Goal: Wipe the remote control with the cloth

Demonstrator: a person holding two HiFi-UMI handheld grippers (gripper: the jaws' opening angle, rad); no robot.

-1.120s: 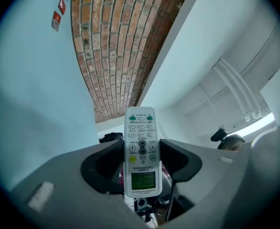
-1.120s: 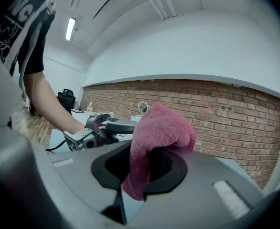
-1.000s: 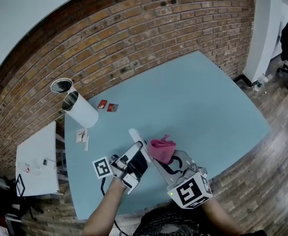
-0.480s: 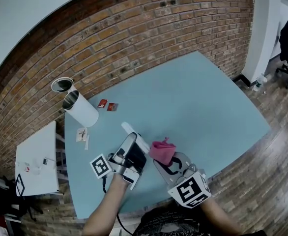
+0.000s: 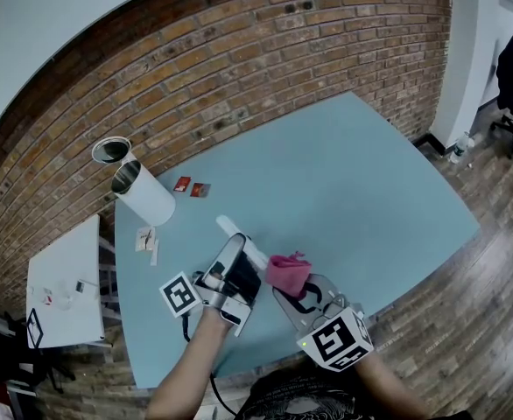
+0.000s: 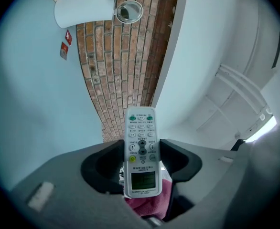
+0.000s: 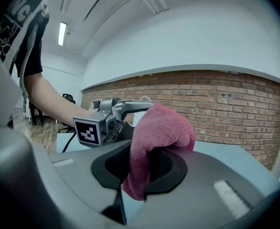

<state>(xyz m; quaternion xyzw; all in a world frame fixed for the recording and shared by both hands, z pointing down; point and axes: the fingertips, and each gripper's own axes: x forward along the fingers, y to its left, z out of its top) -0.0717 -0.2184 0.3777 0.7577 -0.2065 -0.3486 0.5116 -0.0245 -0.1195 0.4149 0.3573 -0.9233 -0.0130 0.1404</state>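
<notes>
A white remote control [image 6: 141, 149] with a small screen and several buttons stands between the jaws of my left gripper [image 6: 141, 162], which is shut on it. In the head view the remote control [image 5: 237, 236] sticks out up and left over the blue table [image 5: 344, 173], held by the left gripper [image 5: 230, 274]. My right gripper [image 7: 147, 168] is shut on a pink cloth [image 7: 156, 137] that bunches above its jaws. From the head, the cloth [image 5: 287, 272] sits just right of the remote control, close by the right gripper [image 5: 305, 296]. Pink cloth [image 6: 147, 204] also shows under the remote control.
A white tube [image 5: 143, 195] lies at the table's far left, with a round can [image 5: 110, 151] behind it. Two small red cards [image 5: 191, 187] lie near the tube, and a paper slip [image 5: 145, 240] by the left edge. A brick wall [image 5: 265, 51] backs the table. A white side table [image 5: 64, 287] stands left.
The remote control has swung a little to the left and tilted with my left gripper. The cloth in my right gripper has sunk slightly and stays right beside the remote.
</notes>
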